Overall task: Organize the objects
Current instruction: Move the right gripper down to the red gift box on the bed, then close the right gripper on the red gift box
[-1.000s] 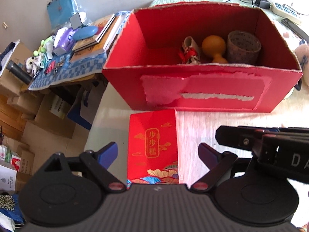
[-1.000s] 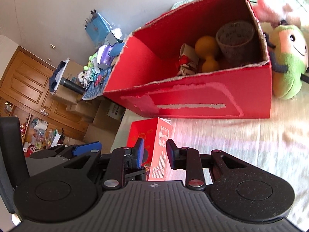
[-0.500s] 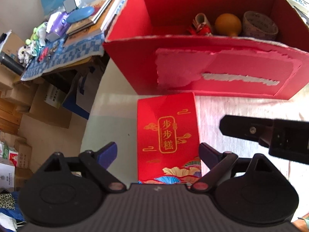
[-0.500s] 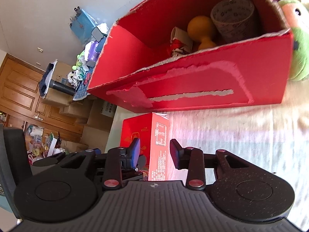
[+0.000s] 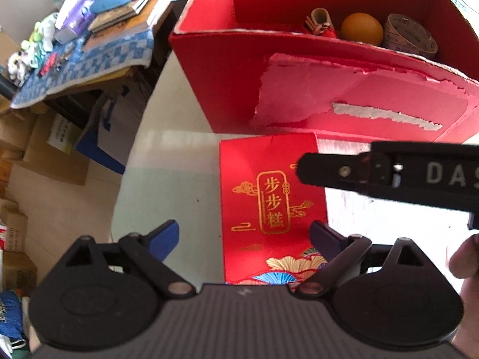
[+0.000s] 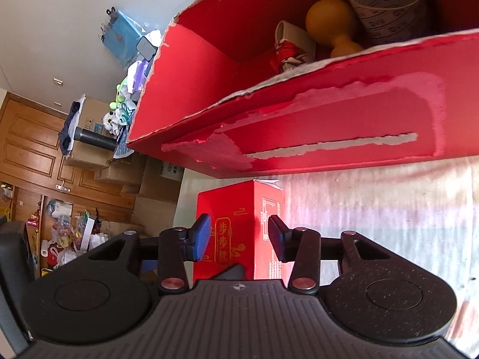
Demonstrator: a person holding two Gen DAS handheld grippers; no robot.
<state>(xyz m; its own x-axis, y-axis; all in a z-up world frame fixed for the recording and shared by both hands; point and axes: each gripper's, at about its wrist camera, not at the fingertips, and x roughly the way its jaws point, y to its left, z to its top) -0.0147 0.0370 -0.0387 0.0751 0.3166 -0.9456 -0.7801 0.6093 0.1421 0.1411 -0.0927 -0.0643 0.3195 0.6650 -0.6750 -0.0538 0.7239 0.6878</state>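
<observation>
A small red gift box with gold characters (image 5: 269, 197) lies flat on the table in front of a big open red cardboard box (image 5: 344, 95). My left gripper (image 5: 244, 237) is open, its fingers on either side of the gift box's near end, not touching. My right gripper (image 6: 238, 236) is open and straddles the same gift box (image 6: 236, 224) from its right side; it crosses the left wrist view as a black bar (image 5: 374, 173). The big box (image 6: 299, 113) holds a tape roll (image 5: 410, 34), an orange gourd-shaped thing (image 5: 362, 27) and a small red-and-white item (image 5: 320, 25).
The table's left edge (image 5: 134, 161) drops to a floor with cardboard boxes (image 5: 51, 149). A cluttered side table with a blue checked cloth (image 5: 83, 56), books and toys stands at the far left. A white cloth (image 6: 374, 206) covers the table to the right.
Both grippers have moved closer to the big red box and over the gift box. My right gripper's jaws have opened wider and now straddle the gift box.
</observation>
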